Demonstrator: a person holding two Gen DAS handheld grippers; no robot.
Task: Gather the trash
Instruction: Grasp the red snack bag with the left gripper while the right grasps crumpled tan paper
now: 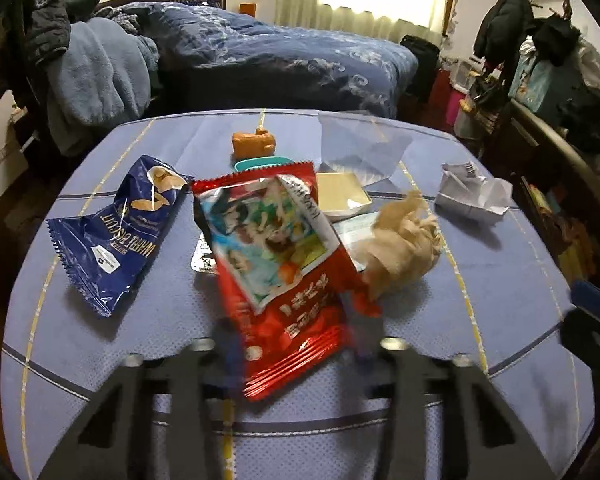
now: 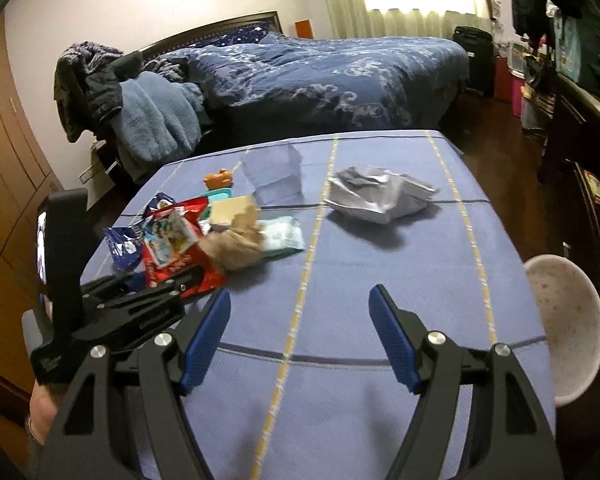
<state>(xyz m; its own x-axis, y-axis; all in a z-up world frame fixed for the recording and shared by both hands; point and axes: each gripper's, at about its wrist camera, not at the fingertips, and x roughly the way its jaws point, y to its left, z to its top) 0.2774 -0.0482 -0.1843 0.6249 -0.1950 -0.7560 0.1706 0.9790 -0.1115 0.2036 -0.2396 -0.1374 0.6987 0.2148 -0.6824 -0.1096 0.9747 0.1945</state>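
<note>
left claw (image 1: pixel 296 344) is closed down on the near end of the red snack wrapper (image 1: pixel 288 280) — its fingertips are motion-blurred, but the right wrist view shows them clamped on the wrapper's near edge (image 2: pixel 180 268). the wrapper's far end tilts up over the rest of the pile.

right claw (image 2: pixel 300 336) stands wide, nothing between its blue pads (image 2: pixel 204 340), hovering over a bare stretch of the blue-clothed table (image 2: pixel 340 400).

trash on the table:
- blue biscuit bag (image 1: pixel 116 236), flat, just left of the red wrapper
- crumpled brown paper (image 1: pixel 404 240), touching the wrapper's right edge
- crumpled white paper (image 1: pixel 472 196), apart on the right
- clear plastic bag (image 1: pixel 360 144), toward the far edge
- pale flat box (image 1: pixel 340 196) and a light green packet (image 2: pixel 280 236), partly under the pile
- small orange toy (image 1: pixel 254 142) with a teal item (image 1: pixel 256 164) just in front of it — can't tell what the teal one is

white bowl (image 2: pixel 568 320) sits off the table's right edge in the right wrist view. bed with blue quilt (image 1: pixel 280 52) behind the table.
</note>
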